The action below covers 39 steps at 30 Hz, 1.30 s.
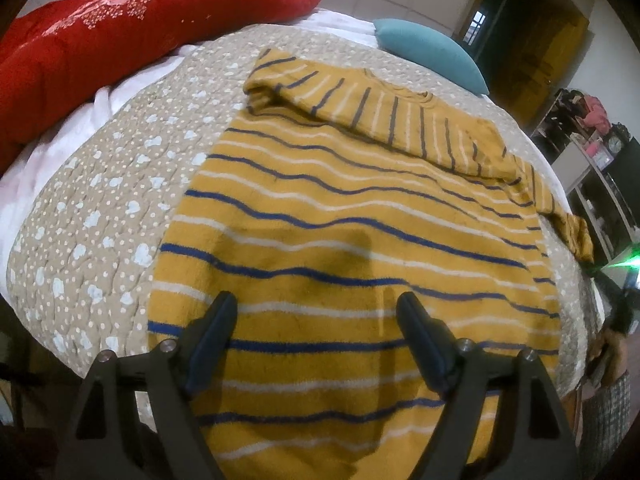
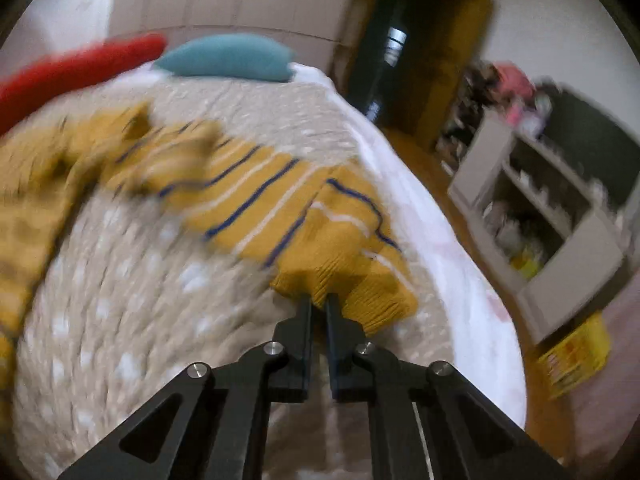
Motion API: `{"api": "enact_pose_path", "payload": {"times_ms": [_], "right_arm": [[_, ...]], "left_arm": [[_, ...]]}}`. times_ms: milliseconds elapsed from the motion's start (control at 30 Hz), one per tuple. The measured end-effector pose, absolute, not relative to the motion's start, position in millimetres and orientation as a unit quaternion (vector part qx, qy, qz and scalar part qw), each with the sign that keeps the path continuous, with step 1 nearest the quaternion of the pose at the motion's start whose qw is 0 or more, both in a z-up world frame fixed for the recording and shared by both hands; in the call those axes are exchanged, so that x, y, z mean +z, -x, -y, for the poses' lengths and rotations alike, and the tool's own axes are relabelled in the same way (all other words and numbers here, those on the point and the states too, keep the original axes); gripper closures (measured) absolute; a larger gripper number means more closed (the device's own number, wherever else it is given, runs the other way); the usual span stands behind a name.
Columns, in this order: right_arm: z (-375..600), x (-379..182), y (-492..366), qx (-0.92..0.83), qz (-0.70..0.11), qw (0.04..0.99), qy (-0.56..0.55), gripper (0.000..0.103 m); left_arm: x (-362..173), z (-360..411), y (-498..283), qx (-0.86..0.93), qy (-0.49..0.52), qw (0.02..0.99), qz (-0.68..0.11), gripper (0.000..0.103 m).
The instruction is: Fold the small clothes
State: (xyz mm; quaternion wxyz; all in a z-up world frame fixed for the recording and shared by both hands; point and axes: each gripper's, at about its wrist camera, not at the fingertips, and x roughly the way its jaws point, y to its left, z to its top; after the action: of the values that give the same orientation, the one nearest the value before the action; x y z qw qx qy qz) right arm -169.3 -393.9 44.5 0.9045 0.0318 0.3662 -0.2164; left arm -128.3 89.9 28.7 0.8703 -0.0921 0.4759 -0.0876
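A mustard-yellow sweater [image 1: 340,216] with blue and white stripes lies flat on a beige dotted quilt [image 1: 120,200]. Its left sleeve [image 1: 360,108] is folded across the chest. My left gripper [image 1: 316,304] is open and empty, hovering over the sweater's lower body. In the right wrist view, my right gripper [image 2: 319,300] is shut on the ribbed cuff [image 2: 348,284] of the sweater's right sleeve [image 2: 260,196], which stretches away to the left over the quilt [image 2: 140,300]. This view is motion-blurred.
A red pillow [image 1: 100,40] and a teal pillow [image 1: 432,52] lie at the head of the bed. A white sheet [image 2: 472,300] marks the bed's right edge. White shelves [image 2: 552,208] and a dark doorway [image 2: 408,60] stand beyond it.
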Motion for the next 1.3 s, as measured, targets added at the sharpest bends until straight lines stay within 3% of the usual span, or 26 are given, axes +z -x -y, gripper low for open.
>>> {"api": "enact_pose_path", "payload": {"times_ms": [167, 200, 267, 300, 333, 400, 567, 667, 733, 767, 800, 867, 1100, 1300], "right_arm": [[509.5, 64.1, 213.8, -0.34, -0.295, 0.863, -0.23, 0.095], [527.8, 61.5, 224.7, -0.366, -0.29, 0.844, -0.262, 0.089], [548.7, 58.1, 250.0, -0.364, -0.276, 0.828, -0.326, 0.088], [552.0, 57.5, 259.1, -0.345, -0.266, 0.829, -0.351, 0.083], [549.5, 56.9, 270.2, -0.315, -0.257, 0.834, -0.374, 0.069], [537.7, 54.9, 282.3, -0.269, -0.247, 0.839, -0.403, 0.057], [513.6, 29.4, 268.7, -0.199, -0.263, 0.823, -0.463, 0.057], [516.0, 16.0, 243.6, -0.217, -0.275, 0.807, -0.475, 0.051], [522.8, 11.3, 228.0, -0.234, -0.285, 0.806, -0.464, 0.053], [526.4, 11.8, 218.5, -0.248, -0.29, 0.806, -0.453, 0.059], [530.1, 11.8, 212.8, -0.254, -0.294, 0.804, -0.45, 0.084], [536.6, 22.2, 205.8, -0.259, -0.298, 0.8, -0.451, 0.098], [547.8, 115.6, 217.6, -0.348, -0.234, 0.812, -0.406, 0.098], [477.4, 184.6, 145.4, -0.298, -0.252, 0.865, -0.315, 0.098]], "left_arm": [[29.4, -87.0, 125.9, -0.085, 0.099, 0.869, -0.478, 0.022], [29.8, -85.8, 125.9, -0.087, 0.1, 0.869, -0.477, 0.022], [30.5, -82.7, 126.7, -0.094, 0.101, 0.868, -0.478, 0.022], [30.6, -81.5, 126.8, -0.095, 0.1, 0.867, -0.478, 0.022], [30.6, -80.3, 126.6, -0.096, 0.101, 0.867, -0.478, 0.022], [30.7, -77.7, 125.5, -0.1, 0.102, 0.866, -0.479, 0.022], [34.7, -72.1, 127.3, -0.112, 0.104, 0.865, -0.477, 0.022], [39.2, -76.9, 130.8, -0.118, 0.115, 0.865, -0.473, 0.022], [42.0, -84.4, 132.9, -0.118, 0.131, 0.864, -0.471, 0.022], [43.8, -87.7, 134.0, -0.118, 0.137, 0.864, -0.47, 0.022], [46.7, -93.0, 136.2, -0.117, 0.143, 0.865, -0.466, 0.022], [53.8, -101.5, 140.9, -0.116, 0.149, 0.87, -0.456, 0.022], [77.2, -146.6, 159.2, -0.104, 0.162, 0.893, -0.406, 0.022], [74.2, -185.4, 171.9, -0.085, 0.179, 0.9, -0.389, 0.022]]}}
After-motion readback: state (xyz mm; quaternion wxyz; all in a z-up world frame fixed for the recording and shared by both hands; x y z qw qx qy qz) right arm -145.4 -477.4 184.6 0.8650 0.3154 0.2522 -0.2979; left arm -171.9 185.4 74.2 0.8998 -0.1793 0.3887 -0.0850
